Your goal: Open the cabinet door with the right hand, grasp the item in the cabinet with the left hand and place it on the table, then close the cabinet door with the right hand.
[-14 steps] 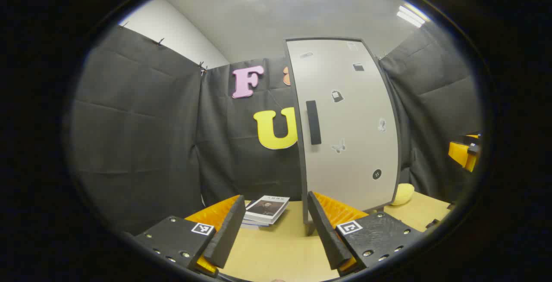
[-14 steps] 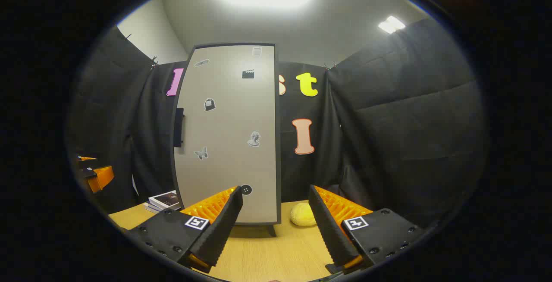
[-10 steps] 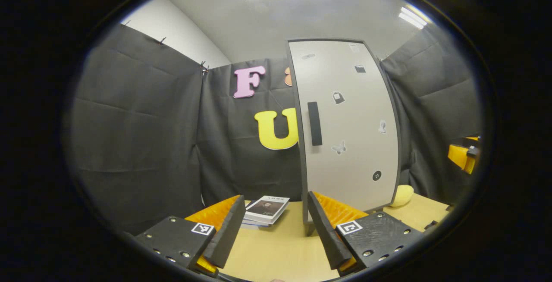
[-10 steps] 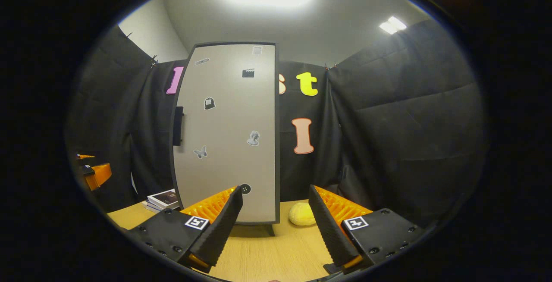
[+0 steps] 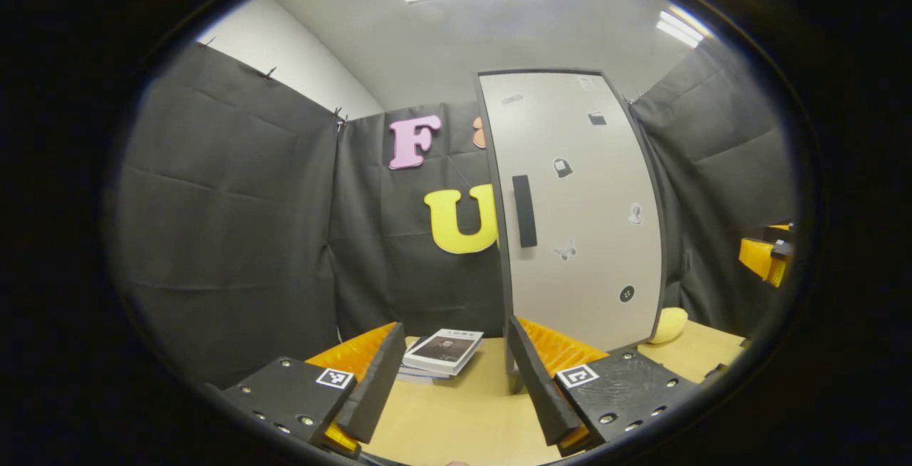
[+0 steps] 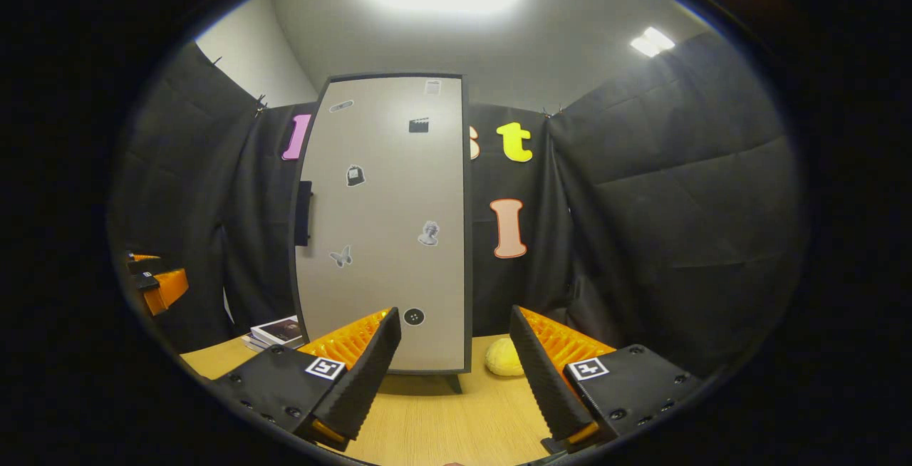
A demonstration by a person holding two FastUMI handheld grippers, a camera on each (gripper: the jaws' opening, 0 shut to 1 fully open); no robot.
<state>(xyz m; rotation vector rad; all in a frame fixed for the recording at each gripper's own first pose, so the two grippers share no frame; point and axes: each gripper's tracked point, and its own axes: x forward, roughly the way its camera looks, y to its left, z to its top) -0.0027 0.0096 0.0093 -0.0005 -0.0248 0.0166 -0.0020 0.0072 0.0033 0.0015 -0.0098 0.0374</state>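
Observation:
A tall grey cabinet (image 5: 577,224) with small stickers stands upright on the wooden table (image 5: 456,416); its door is closed and carries a black vertical handle (image 5: 524,211) on its left edge. In the right gripper view the same cabinet (image 6: 388,224) rises straight ahead, its handle (image 6: 304,213) seen edge-on. My left gripper (image 5: 452,380) is open and empty, some way short of the cabinet. My right gripper (image 6: 456,373) is also open and empty, in front of the cabinet's lower right part. Whatever is inside the cabinet is hidden.
A small stack of books (image 5: 442,353) lies on the table left of the cabinet, also seen as books (image 6: 278,332). A yellow rounded object (image 6: 504,357) sits at the cabinet's right foot, the same object (image 5: 670,323). Black cloth walls close the booth on three sides.
Both views have shifted slightly: the cabinet sits a little lower and further right in each. Both grippers stay open and the door stays closed.

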